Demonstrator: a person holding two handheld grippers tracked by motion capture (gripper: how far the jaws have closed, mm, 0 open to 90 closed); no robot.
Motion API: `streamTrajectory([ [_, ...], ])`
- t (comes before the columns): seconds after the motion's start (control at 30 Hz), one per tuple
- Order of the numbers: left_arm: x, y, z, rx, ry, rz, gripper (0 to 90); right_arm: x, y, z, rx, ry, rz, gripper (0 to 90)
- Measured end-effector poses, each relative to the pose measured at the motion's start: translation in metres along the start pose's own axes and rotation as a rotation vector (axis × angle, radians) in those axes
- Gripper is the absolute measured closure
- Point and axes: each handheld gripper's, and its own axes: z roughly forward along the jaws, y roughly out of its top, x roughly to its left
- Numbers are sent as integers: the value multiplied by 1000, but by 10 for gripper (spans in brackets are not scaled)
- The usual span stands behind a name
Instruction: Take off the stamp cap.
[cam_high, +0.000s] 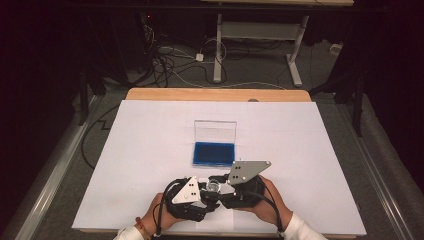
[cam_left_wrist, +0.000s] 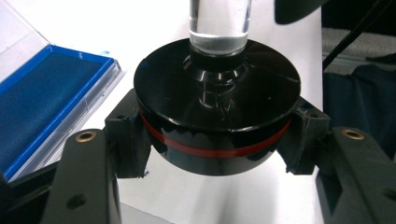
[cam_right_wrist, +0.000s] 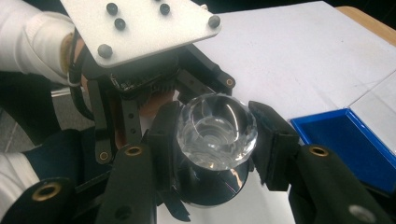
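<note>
Left gripper (cam_high: 204, 192) fingers clamped on a black disc base (cam_left_wrist: 217, 121), right gripper (cam_high: 226, 182) fingers clenched round its clear crystal knob (cam_right_wrist: 217, 130), held just above the white counter (cam_high: 150, 150), near an open blue case (cam_high: 214, 153).

Clear stem (cam_left_wrist: 218, 23) cut off by top edge in left gripper view. Blue case (cam_left_wrist: 42, 100) cropped at left edge. In high view, held piece (cam_high: 213, 187) too small to tell.
</note>
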Motion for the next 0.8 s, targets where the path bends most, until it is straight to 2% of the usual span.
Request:
streamTrajectory([
  [0.2,0,1,0,24,-10,6,360,0,-1,2,4,8,6,568],
  [0.27,0,1,0,36,5,17,361,0,-2,2,6,11,9,568],
  [0.33,0,0,0,43,1,15,362,-1,-2,3,10,13,13,568],
  [0.37,-1,0,0,46,20,21,362,-1,-3,3,11,17,14,568],
  [0.43,-1,0,0,41,-2,6,363,-2,-4,4,4,19,24,568],
  [0.47,-1,-1,0,38,16,9,363,-3,-4,4,3,28,31,568],
  [0.53,0,-2,1,33,0,-3,363,-3,-5,4,-2,23,41,568],
  [0.6,0,-3,1,27,6,-13,363,-5,-6,4,-7,29,52,568],
  [0.63,1,-3,1,22,-9,-26,363,-5,-6,4,-11,27,56,568],
  [0.67,1,-3,2,27,-4,-24,364,-6,-7,4,-15,28,55,568],
  [0.73,2,-3,2,35,-25,-30,364,-5,-8,5,-13,24,45,568],
  [0.77,1,-3,3,40,-10,-23,364,-4,-8,5,-11,23,35,568],
  [0.8,1,-3,3,40,-13,-27,363,-2,-8,5,-11,12,18,568],
])
